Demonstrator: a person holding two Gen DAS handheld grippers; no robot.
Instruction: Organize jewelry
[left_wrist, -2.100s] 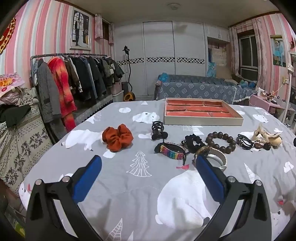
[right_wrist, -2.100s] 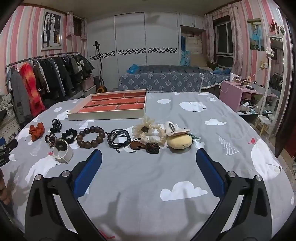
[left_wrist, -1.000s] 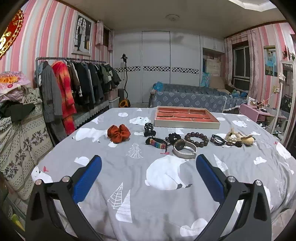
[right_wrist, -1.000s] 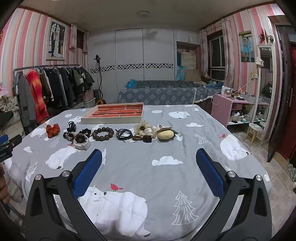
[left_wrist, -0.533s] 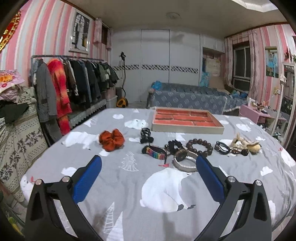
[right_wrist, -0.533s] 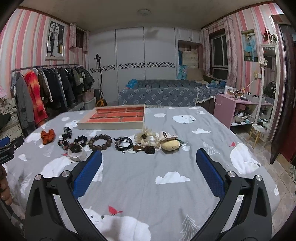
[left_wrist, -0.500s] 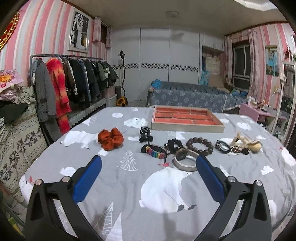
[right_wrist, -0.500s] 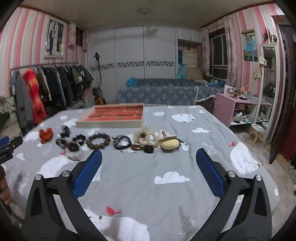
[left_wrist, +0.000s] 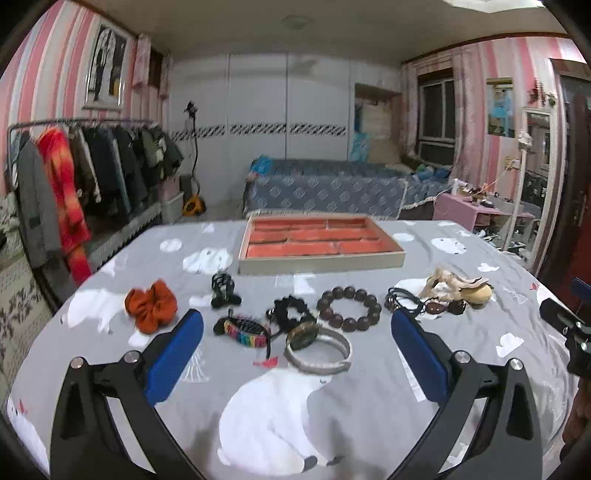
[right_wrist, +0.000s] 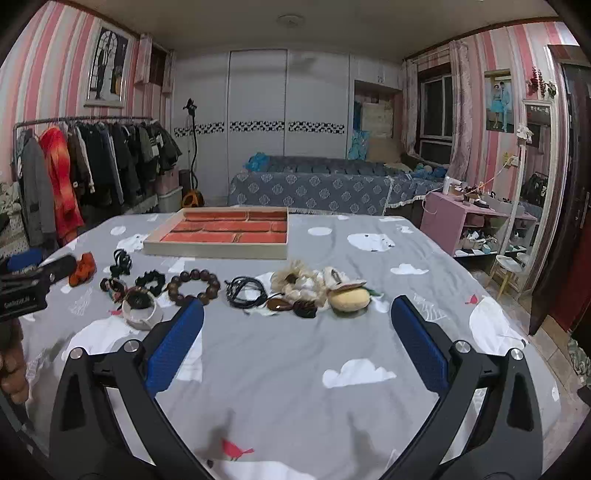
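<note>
I am bringing both grippers back in toward the table (left_wrist: 369, 406) after pulling away from it a second ago. In the left wrist view the row of jewelry is sitting closer and larger than half a second ago, the watch (left_wrist: 318, 347) now between my open jaws. My right gripper (right_wrist: 297, 343) is likewise nearing the flower clip (right_wrist: 299, 282), its view lower.

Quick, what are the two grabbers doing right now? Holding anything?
Left gripper: open, holding nothing, above the bedspread.
Right gripper: open, holding nothing.
</note>
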